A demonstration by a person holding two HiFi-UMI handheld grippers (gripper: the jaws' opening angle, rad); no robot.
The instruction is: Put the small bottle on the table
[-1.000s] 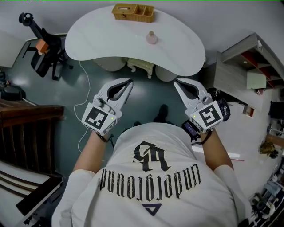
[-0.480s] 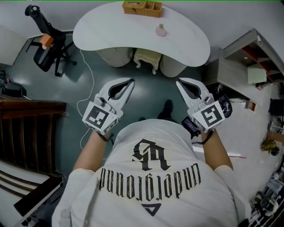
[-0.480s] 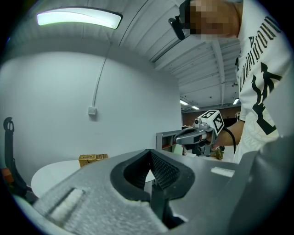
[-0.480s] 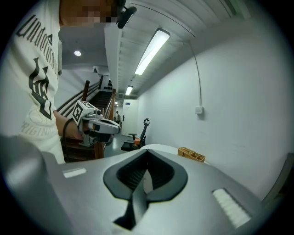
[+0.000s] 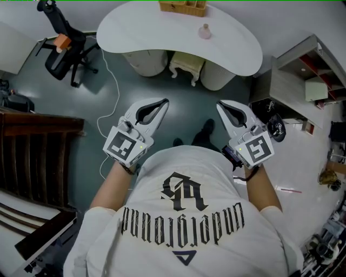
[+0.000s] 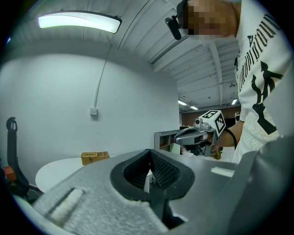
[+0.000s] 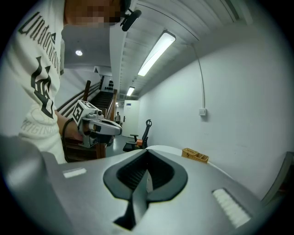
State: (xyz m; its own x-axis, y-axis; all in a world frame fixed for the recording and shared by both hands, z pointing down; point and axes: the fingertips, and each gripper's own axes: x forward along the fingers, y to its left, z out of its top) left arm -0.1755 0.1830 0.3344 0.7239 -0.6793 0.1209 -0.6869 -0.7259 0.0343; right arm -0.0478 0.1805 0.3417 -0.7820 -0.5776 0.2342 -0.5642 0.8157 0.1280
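**Bottle already on the counter, both tools empty**

We judge the task all but finished. The small bottle (image 5: 204, 31) stands upright on the white counter (image 5: 140, 32), towards its far edge and right of the middle. It is just beside the wicker basket (image 5: 183, 6), which sits at the far edge itself. Nothing touches the bottle, and it looks steady. As far as we can see, no placing remains. At most the bottle could be checked, or the tools kept clear of it.

We hold both tools well away from the counter, with a stretch of bare floor between them and its near edge. The left tool (image 5: 162, 103) and the right tool (image 5: 221, 104) are out in front of the torso, side by side and apart. Their marker cubes face up. Each tool points towards the counter, close to level with a slight downward tip, and their tips angle a little towards each other.

Each tool's own view shows its jaws pressed together at the tips with nothing between them. So neither tool carries anything.
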